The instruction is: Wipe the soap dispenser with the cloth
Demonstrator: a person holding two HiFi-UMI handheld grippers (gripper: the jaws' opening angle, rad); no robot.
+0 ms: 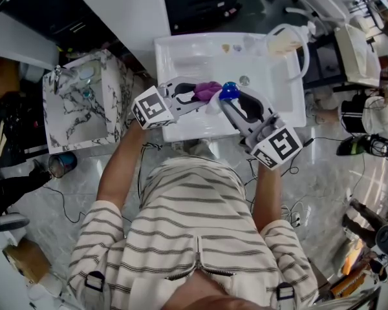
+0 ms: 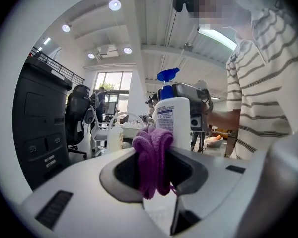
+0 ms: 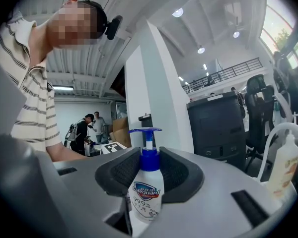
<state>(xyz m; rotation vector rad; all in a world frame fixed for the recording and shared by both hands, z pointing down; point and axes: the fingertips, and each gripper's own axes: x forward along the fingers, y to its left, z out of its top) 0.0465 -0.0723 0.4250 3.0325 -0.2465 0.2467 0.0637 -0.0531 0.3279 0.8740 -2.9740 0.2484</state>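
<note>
A white soap dispenser [image 3: 146, 196] with a blue pump stands upright between the jaws of my right gripper [image 3: 148, 182], which is shut on it. In the head view the dispenser [image 1: 227, 92] shows its blue top over the white sink [image 1: 181, 53]. My left gripper [image 2: 156, 170] is shut on a bunched purple cloth [image 2: 153, 157], and the cloth [image 1: 207, 90] sits right beside the bottle. From the left gripper view the dispenser [image 2: 172, 118] rises just behind the cloth, close enough that I cannot tell whether they touch. The left gripper [image 1: 193, 95] and right gripper [image 1: 233, 102] meet over the basin.
A chrome drain [image 1: 244, 80] lies in the basin behind the bottle. A marble-patterned sink unit [image 1: 68, 118] stands at the left. A second pump bottle [image 3: 284, 166] and a curved white tube [image 1: 291, 34] are at the sink's far right corner. Cables cross the floor.
</note>
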